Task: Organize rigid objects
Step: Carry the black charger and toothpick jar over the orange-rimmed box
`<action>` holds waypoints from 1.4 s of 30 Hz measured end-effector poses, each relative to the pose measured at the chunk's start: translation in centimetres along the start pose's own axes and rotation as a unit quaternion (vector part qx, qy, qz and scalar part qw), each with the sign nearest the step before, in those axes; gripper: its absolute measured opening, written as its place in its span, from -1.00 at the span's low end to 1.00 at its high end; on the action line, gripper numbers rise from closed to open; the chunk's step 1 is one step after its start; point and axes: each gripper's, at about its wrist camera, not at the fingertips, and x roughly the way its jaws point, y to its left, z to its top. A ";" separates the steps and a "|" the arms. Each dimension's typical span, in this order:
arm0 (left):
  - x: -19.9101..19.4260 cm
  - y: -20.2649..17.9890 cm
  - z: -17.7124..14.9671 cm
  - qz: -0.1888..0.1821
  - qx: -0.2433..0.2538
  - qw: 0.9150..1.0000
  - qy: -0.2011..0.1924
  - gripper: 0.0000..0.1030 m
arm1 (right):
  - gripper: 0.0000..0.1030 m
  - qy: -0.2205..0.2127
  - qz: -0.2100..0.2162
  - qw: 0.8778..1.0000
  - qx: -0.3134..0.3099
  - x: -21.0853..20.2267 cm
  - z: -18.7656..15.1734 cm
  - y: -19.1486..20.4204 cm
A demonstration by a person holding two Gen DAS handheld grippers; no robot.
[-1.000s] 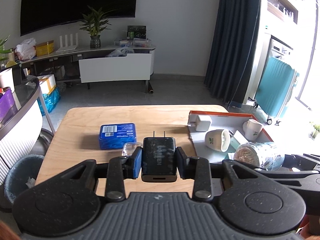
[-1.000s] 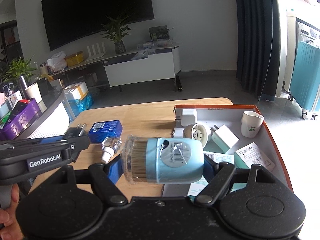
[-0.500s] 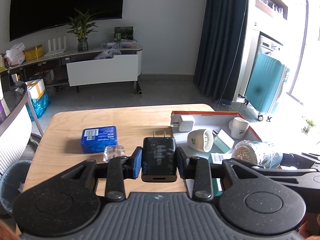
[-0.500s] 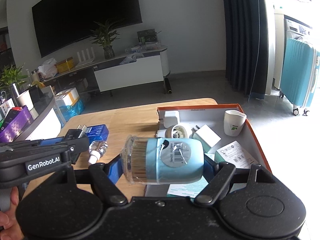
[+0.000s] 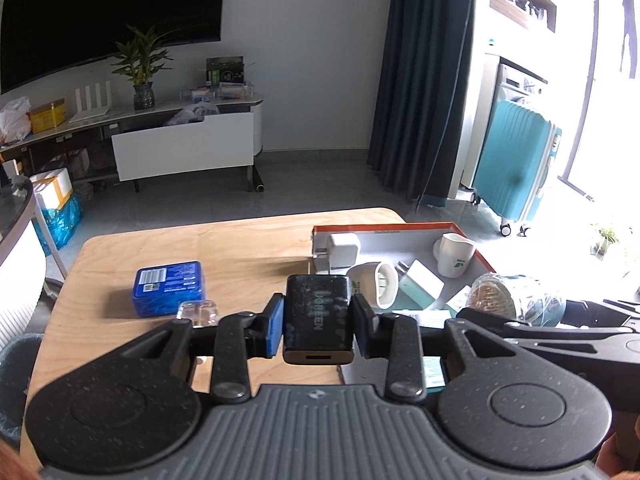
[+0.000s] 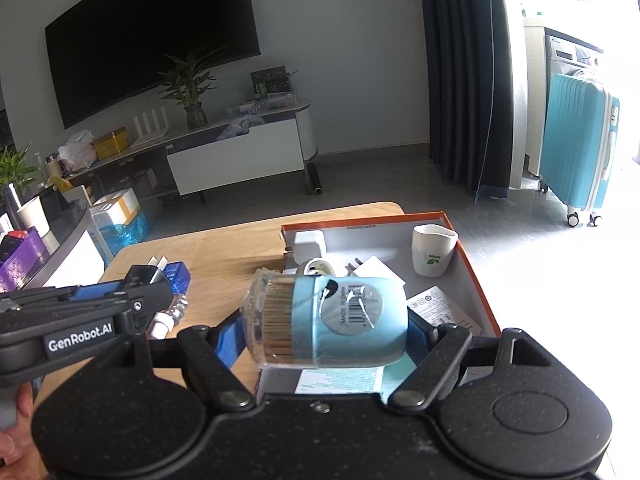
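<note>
The black charger [image 5: 318, 318] is clamped in the left tool [image 5: 318, 326] above the wooden tabletop [image 5: 240, 248], and the right tool [image 6: 326, 326] grips a blue toothpick jar [image 6: 332, 320] over the orange-rimmed tray [image 6: 474, 276]. Beyond lie grey floor, a dark wall screen [image 5: 108, 12] and a teal suitcase [image 5: 516, 168]. The charger's prongs are hidden in the left view.

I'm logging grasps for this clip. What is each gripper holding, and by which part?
Left gripper clamps the black charger by its two long sides. Right gripper clamps the blue toothpick jar, lying sideways, end to end.
</note>
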 end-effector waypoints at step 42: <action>5.2 -6.6 0.0 -0.050 0.052 0.997 0.030 -0.31 | 0.79 0.010 -0.053 0.997 0.050 3.0 0.7 -7.7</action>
